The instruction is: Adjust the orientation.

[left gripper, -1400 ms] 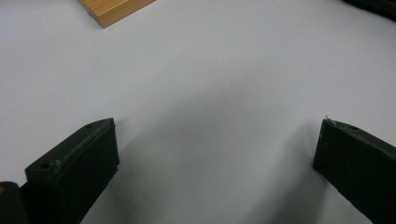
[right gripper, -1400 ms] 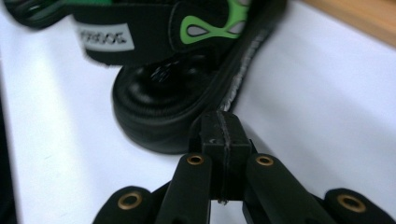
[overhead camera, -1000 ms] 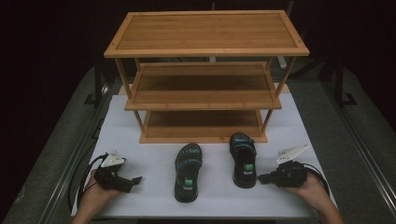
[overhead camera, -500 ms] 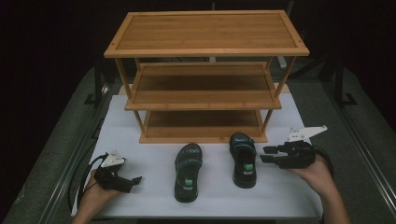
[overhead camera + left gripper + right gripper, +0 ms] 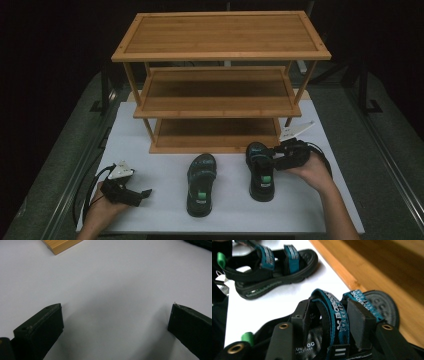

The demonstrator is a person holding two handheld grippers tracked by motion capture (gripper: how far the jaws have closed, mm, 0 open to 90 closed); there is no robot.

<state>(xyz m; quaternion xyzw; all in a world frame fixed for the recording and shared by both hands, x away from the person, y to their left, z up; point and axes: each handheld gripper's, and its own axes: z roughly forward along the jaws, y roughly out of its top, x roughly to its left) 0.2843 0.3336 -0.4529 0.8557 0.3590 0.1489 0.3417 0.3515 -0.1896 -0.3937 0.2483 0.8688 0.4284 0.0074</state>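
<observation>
Nearest, at the left, the left gripper [image 5: 142, 193] sat low over the white table [image 5: 165, 210] with its fingers [image 5: 40, 327] spread wide and nothing between them. A bit farther in, the left sandal [image 5: 201, 184] lay flat by itself. To its right, the right gripper [image 5: 272, 159] was at the right sandal [image 5: 261, 171]; its fingers [image 5: 359, 325] had just been opening and now straddled the blue strap [image 5: 337, 315] about halfway apart. Farthest back stood the wooden shoe rack [image 5: 220, 85], both sandals just in front of its bottom shelf.
</observation>
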